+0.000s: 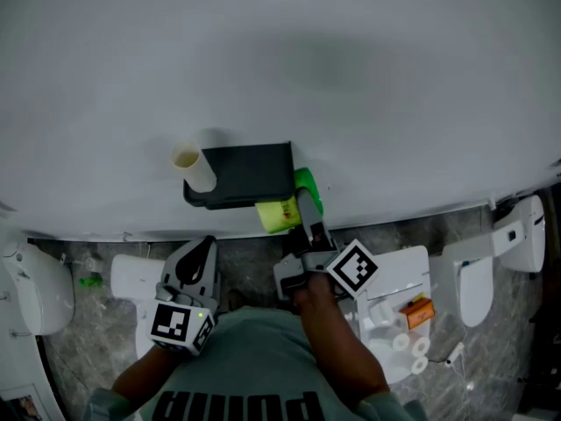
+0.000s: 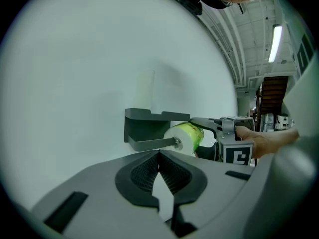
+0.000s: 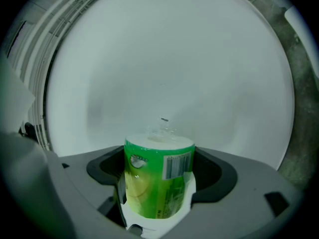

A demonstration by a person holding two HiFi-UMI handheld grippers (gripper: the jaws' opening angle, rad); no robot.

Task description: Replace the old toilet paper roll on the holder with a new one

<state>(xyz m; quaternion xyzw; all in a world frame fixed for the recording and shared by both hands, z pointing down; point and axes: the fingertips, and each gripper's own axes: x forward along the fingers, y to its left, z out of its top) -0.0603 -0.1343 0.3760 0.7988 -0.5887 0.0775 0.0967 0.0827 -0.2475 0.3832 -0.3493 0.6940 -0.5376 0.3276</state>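
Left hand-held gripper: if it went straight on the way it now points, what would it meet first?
Probably the dark holder on the wall, near its lower bar. Depth is unclear: it could pass just beneath and meet the white wall instead.

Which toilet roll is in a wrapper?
The green-wrapped roll held by the right gripper; the pale roll atop the holder is bare.

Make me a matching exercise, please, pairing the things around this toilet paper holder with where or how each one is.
Things:
1. wrapped toilet paper roll
2. cardboard tube
3. left tool
4. holder

Places or states:
A. shut, empty
B. mounted on the wall
C. clamped in the right tool
D. on top of the holder

Pairs: 1-C, 2-D, 3-A, 4-B.
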